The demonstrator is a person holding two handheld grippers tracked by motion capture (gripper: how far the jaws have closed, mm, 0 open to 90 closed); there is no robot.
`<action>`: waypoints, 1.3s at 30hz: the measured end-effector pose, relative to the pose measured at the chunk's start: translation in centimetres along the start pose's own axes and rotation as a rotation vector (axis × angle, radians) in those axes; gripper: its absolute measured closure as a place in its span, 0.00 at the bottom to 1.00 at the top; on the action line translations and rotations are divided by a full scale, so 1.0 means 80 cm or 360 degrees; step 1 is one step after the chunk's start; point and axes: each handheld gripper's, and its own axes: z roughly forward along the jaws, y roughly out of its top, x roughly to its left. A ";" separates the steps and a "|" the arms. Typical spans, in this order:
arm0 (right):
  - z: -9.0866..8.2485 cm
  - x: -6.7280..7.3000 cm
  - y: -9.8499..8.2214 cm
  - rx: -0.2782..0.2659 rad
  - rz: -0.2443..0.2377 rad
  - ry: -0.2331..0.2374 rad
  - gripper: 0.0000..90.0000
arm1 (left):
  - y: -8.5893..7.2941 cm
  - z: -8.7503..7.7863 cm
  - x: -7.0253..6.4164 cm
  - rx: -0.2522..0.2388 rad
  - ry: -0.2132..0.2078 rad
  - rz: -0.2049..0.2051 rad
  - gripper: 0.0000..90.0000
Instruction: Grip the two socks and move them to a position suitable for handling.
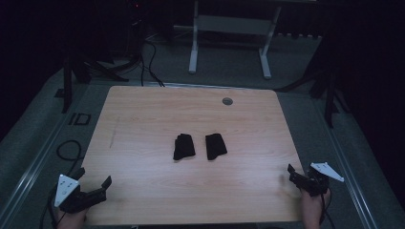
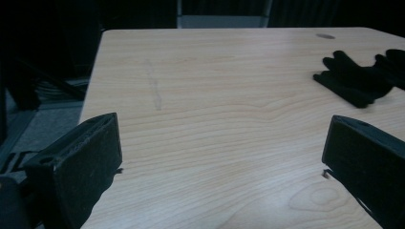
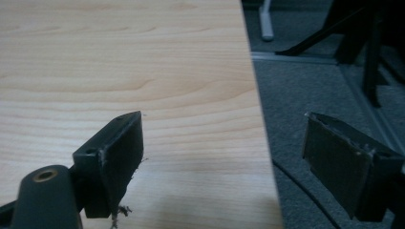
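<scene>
Black fabric gloves, two of them, lie side by side in the middle of the pale wood-grain bench (image 1: 143, 119): the left glove (image 1: 183, 147) and the right glove (image 1: 215, 145), close together but apart, well ahead of both tools. The left tool (image 1: 94, 180) hangs over the near left corner of the bench, jaws spread wide with nothing between them; in the left gripper view the gloves (image 2: 356, 78) sit far ahead and off to the right of it, with bare wood between. The right tool (image 1: 297, 174) is at the near right edge, jaws likewise wide apart and empty; in the right gripper view one jaw is over the wood and the other over the grey carpet floor (image 3: 305, 95). Nothing stands between either tool and the gloves. Beyond them a small round grey grommet (image 1: 227, 101) is set near the bench's far edge. Farther off, a white metal frame (image 1: 193, 52) stands on the floor of the dark room, with black cables (image 1: 150, 62) trailing left of it.
</scene>
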 end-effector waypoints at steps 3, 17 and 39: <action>0.001 0.002 0.001 0.0008 -0.0024 0.0050 0.15 | 0.001 0.001 -0.005 0.0001 -0.0056 0.0001 0.00; 0.011 0.028 0.021 0.0248 -0.0088 0.0298 0.15 | 0.007 0.014 -0.028 0.0095 -0.0076 -0.0014 0.00; 0.045 0.139 0.057 0.0317 -0.0382 0.0568 0.14 | 0.011 0.021 -0.050 0.0123 -0.0209 -0.0082 0.00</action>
